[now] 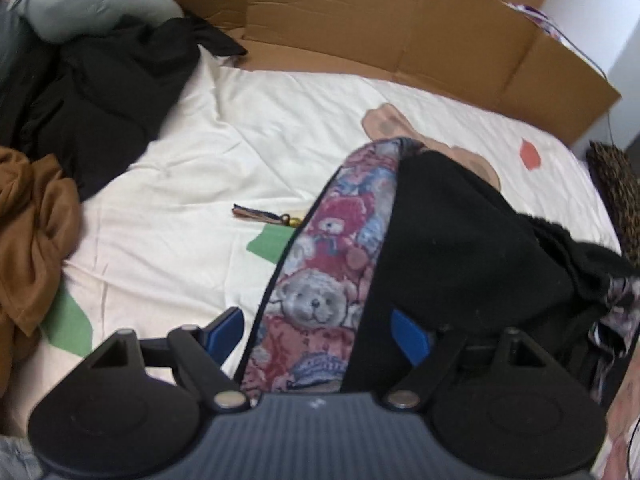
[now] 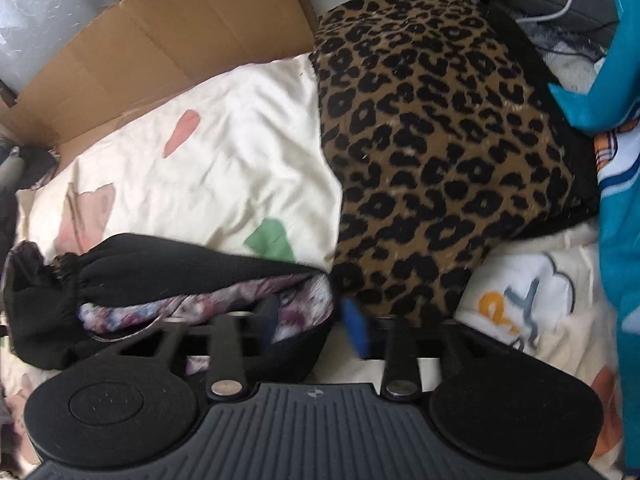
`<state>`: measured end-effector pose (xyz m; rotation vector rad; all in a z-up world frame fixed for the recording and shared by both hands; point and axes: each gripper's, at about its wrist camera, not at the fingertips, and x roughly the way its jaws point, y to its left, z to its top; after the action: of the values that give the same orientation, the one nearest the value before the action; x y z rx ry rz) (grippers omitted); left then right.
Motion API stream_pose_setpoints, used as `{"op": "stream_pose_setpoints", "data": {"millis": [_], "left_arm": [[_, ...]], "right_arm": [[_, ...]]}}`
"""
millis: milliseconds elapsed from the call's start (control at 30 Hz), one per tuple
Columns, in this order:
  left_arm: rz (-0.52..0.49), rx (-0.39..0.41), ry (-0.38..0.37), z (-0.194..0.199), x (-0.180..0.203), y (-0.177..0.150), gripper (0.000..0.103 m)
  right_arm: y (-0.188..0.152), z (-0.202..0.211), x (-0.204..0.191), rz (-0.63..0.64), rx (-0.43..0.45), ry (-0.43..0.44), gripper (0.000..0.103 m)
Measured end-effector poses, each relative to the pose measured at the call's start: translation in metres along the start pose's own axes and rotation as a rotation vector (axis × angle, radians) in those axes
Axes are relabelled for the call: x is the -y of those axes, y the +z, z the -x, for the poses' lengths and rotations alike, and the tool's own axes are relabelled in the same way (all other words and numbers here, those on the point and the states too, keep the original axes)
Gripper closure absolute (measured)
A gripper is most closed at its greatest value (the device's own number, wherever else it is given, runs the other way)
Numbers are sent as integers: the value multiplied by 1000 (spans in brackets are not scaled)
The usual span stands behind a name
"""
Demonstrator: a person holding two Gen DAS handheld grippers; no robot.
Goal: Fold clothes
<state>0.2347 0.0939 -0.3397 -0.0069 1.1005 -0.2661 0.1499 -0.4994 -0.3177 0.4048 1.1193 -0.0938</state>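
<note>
A teddy-bear print garment (image 1: 320, 280) with a black side (image 1: 460, 248) lies folded on the cream bedsheet (image 1: 240, 128). My left gripper (image 1: 320, 334) is open, its blue pads (image 1: 228, 330) wide apart on either side of the garment's near end. In the right wrist view the same garment (image 2: 192, 272) lies bunched at the lower left, black over the print. My right gripper (image 2: 314, 322) has its fingers (image 2: 356, 328) drawn close around the garment's right edge, and the view there is blurred.
A pile of black (image 1: 104, 92), brown (image 1: 32, 232) and grey (image 1: 88, 4) clothes lies at the left. A tassel (image 1: 264, 218) rests on the sheet. Cardboard (image 1: 380, 28) walls the far side. A leopard-print cushion (image 2: 432, 152) and a teal item (image 2: 624, 160) sit at the right.
</note>
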Motion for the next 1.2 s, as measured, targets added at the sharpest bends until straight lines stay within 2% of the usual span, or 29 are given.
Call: {"op": "stream_pose_setpoints", "data": {"millis": [200,333,433,700,1000,1067,1133,1200], "left_arm": [[10,2,12,-3,-11,-5,18],[51,28,-16,-7,-13,-4,18],[51,34,-35,-15,-11,-5,17],[146,6,-101,-33,-21,-18,20],[142,0,-101,-33,-17,-26,29],[140,2,-98,-34,-16,-26,30],[136,7,-94,-35,-15,-26,34],[131,8,-97,-35,-14,-25,46]], "right_arm": [[-15,-4,-10,-62,-83,58,52],[-25,-18,-18,-158,-151,161,48],[-33,-29,-30,-193,-191,201,48],[-48,-54,-33,-286,-211,267,48],[-48,-59,-35,-399,-201,347,48],[-48,-63,-34,-408,-203,342,50],[-49,-66,-34,-399,-200,328,68],[-49,-66,-37,-348,-203,279,99]]}}
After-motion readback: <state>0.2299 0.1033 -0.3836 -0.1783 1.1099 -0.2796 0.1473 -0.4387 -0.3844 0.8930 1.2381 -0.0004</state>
